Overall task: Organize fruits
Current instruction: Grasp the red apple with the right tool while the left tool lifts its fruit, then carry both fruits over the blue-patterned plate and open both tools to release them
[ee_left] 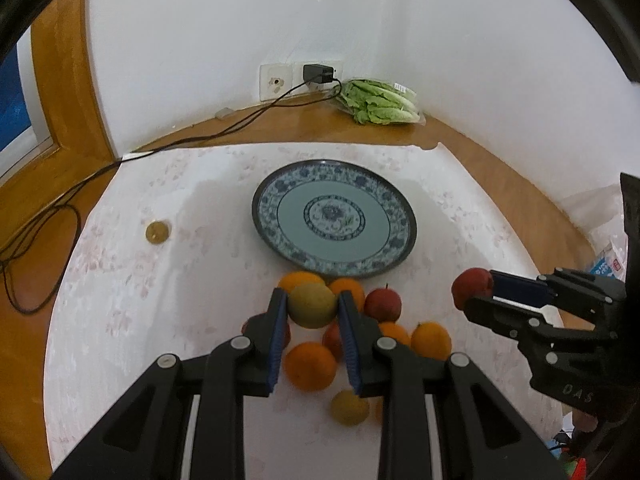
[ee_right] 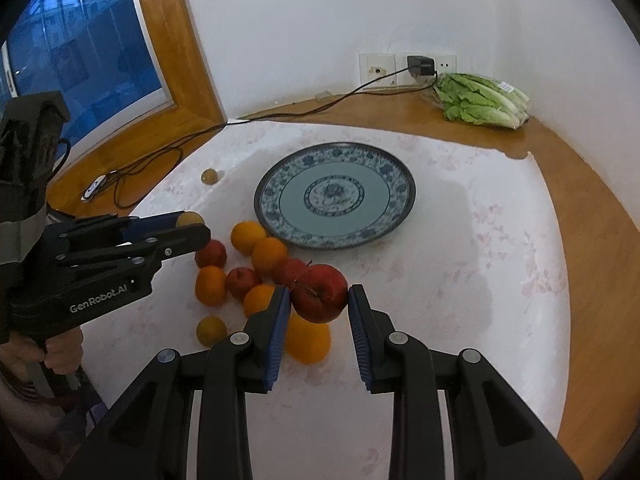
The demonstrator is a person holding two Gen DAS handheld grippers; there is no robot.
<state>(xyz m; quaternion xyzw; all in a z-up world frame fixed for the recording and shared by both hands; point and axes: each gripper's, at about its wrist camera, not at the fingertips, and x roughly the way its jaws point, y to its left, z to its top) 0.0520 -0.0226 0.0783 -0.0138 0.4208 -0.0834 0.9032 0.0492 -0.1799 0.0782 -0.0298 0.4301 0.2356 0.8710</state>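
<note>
Left gripper [ee_left: 313, 305] was clamped on a yellow-green fruit [ee_left: 312, 305], pads on opposite sides at its widest part, fruit clear of the pile. Right gripper [ee_right: 319, 299] was pinching a red apple [ee_right: 319, 298] the same way, stem side tipped toward the camera, held above the cloth.

Handling, my read: both fruits round, firm, smooth-skinned, moderately weighty. Ribbed blue pads should bite fine at the equator; a grip off-centre would let them squirt out. Apple skin bruises if squeezed hard, so light clamp only. Neither is fragile enough to fear a short drop onto the plate, but they'd roll.

Remaining pile [ee_left: 360, 332] of oranges and red apples sat on the cloth just in front of the plate [ee_left: 280, 184], some touching each other. One small yellow fruit [ee_left: 349, 407] lay nearest the camera; another small round one [ee_left: 157, 232] sat alone, well apart, to the plate's left. The blue-and-white patterned plate had nothing on it yet.

Surface: white floral tablecloth [ee_left: 120, 320] over a wooden table [ee_left: 500, 168]. Beyond it: bagged lettuce [ee_left: 378, 103] against the wall, a charger [ee_left: 318, 73] plugged into a wall socket, its cable [ee_left: 60, 216] trailing across the wood. A wood-framed window [ee_right: 80, 52], dark blue outside, stood at the left.
</note>
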